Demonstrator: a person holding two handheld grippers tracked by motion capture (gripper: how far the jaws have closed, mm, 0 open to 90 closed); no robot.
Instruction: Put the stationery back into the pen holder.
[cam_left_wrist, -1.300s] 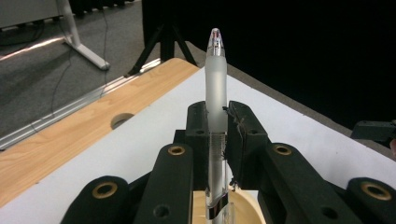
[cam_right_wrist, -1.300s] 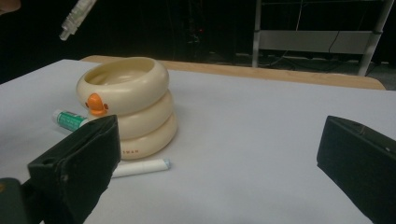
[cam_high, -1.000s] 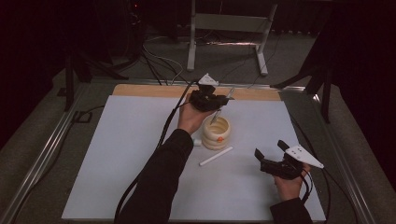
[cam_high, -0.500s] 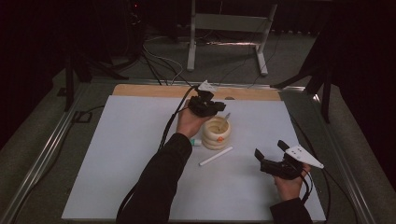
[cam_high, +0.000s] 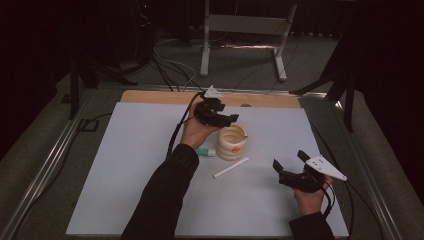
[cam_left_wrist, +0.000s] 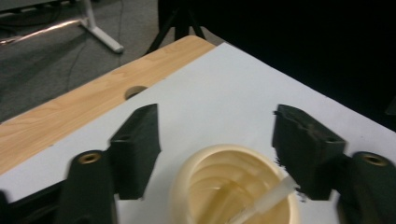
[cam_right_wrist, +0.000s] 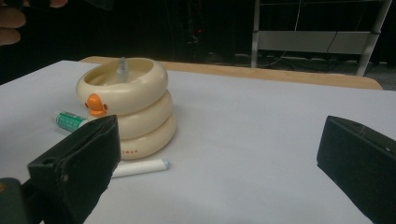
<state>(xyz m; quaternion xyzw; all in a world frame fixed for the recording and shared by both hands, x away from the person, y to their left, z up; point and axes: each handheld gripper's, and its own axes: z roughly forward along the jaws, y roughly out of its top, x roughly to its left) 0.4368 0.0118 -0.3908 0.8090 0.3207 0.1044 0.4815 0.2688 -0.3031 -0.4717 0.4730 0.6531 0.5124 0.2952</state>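
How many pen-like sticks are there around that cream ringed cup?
3: a clear one standing inside the cup, a white one lying on the table before it, and a green-capped tube beside it. Others may be hidden.

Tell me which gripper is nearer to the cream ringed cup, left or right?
Left. The left gripper hovers just above the cream ringed cup; the right gripper hangs well off to its side, beyond the white stick.
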